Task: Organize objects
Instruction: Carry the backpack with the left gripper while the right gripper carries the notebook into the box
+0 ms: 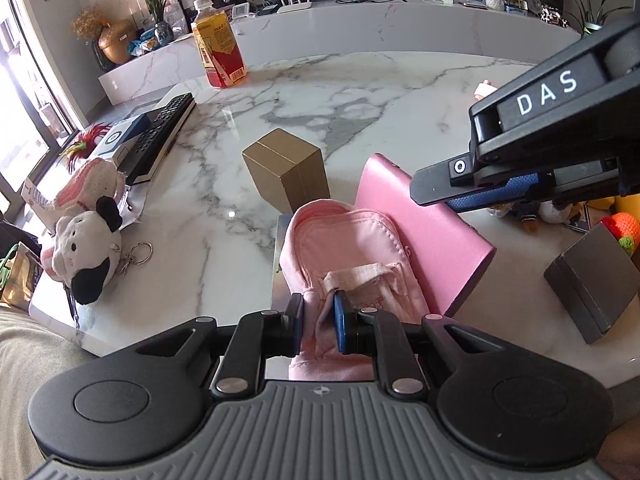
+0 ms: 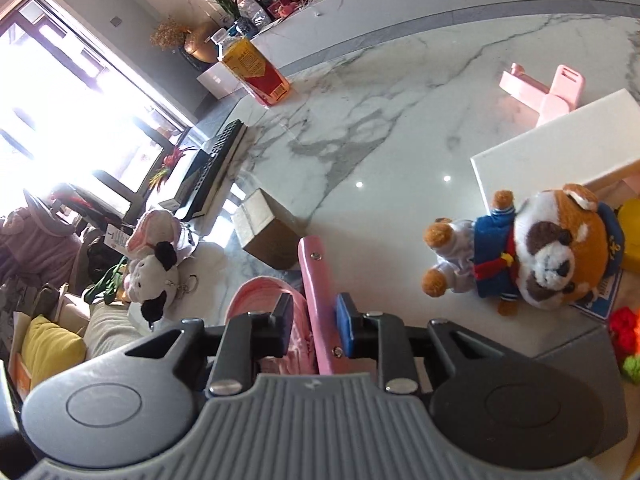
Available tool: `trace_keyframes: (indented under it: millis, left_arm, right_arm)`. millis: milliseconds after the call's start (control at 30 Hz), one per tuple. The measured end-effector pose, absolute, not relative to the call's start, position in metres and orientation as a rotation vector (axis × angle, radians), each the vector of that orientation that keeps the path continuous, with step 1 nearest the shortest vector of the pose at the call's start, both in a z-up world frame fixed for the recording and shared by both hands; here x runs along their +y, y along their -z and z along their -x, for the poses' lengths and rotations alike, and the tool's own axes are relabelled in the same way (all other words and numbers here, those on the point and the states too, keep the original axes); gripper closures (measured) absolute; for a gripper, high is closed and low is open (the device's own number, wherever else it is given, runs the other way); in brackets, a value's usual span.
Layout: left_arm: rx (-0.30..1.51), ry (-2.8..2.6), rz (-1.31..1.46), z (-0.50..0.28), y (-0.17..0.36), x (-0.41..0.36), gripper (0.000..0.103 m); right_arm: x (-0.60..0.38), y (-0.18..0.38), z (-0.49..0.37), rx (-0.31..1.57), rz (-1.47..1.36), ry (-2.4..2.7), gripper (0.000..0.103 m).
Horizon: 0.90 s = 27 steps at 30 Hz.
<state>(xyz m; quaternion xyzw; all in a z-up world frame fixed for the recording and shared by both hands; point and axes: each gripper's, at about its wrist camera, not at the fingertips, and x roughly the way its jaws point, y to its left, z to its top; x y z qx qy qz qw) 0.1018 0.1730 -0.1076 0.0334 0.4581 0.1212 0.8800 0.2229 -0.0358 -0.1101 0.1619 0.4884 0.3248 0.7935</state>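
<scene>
My left gripper (image 1: 318, 322) is shut on a small pink fabric backpack pouch (image 1: 344, 248), held above the near edge of the marble table (image 1: 320, 92). A flat pink case (image 1: 436, 236) stands tilted just right of the pouch. My right gripper (image 2: 314, 320) is shut on that pink case (image 2: 316, 280), seen edge-on; it also shows in the left wrist view (image 1: 440, 196), clamped on the case's top edge. The pouch (image 2: 260, 292) lies just left of the case.
A brown cardboard box (image 1: 288, 168) stands behind the pouch. A cow plush (image 1: 88, 248), remote (image 1: 160, 136) and orange drink bottle (image 1: 218, 48) are on the left. A grey box (image 1: 592, 280), dog plush (image 2: 552, 252), white box (image 2: 560, 140) and pink stand (image 2: 548, 88) are on the right.
</scene>
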Motion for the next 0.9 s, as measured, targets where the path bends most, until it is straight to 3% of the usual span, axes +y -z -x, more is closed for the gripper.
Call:
trace_keyframes:
  millis: [433, 900]
  left_arm:
    - [0.952, -0.252, -0.037, -0.101, 0.104, 0.183, 0.085]
    - [0.861, -0.196, -0.093, -0.088, 0.073, 0.158, 0.086]
  right_arm:
    - [0.02, 0.117, -0.232, 1.077, 0.012, -0.7, 0.083]
    - [-0.029, 0.07, -0.196, 0.942, 0.027, -0.613, 0.085]
